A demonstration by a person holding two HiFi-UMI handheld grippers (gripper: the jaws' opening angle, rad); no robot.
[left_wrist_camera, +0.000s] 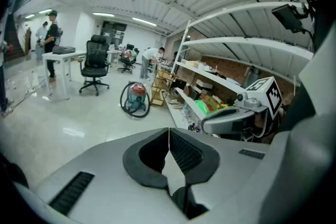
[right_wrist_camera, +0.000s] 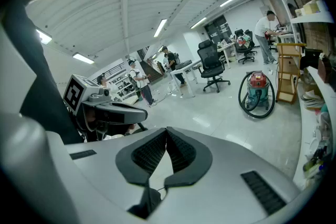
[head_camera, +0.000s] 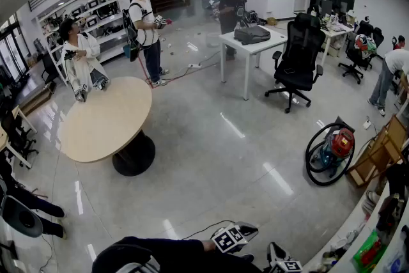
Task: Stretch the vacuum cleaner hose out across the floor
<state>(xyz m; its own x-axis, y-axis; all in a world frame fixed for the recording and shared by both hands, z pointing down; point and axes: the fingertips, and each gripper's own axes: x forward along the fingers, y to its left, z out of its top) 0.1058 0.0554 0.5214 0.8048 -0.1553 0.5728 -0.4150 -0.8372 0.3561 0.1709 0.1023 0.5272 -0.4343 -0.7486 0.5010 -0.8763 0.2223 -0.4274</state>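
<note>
Pointing somewhat downward, the left gripper (left_wrist_camera: 168, 137) and the right gripper (right_wrist_camera: 167, 138) hang side by side near the person, both jaws closed together on nothing. Well apart, at the right on the floor (head_camera: 211, 137), stands the vacuum cleaner (head_camera: 337, 144), its black hose (head_camera: 308, 162) coiled around it.

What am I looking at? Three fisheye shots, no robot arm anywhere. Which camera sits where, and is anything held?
There is no robot: a person carries a handheld two-jaw tool in each hand. The head view looks down from a camera on their head at an office floor. The other two cameras ride on the tools and look along the jaws. The left tool and the right tool are both shut and empty. The red vacuum cleaner stands across the room, with its black hose looped around it, untouched.
</note>
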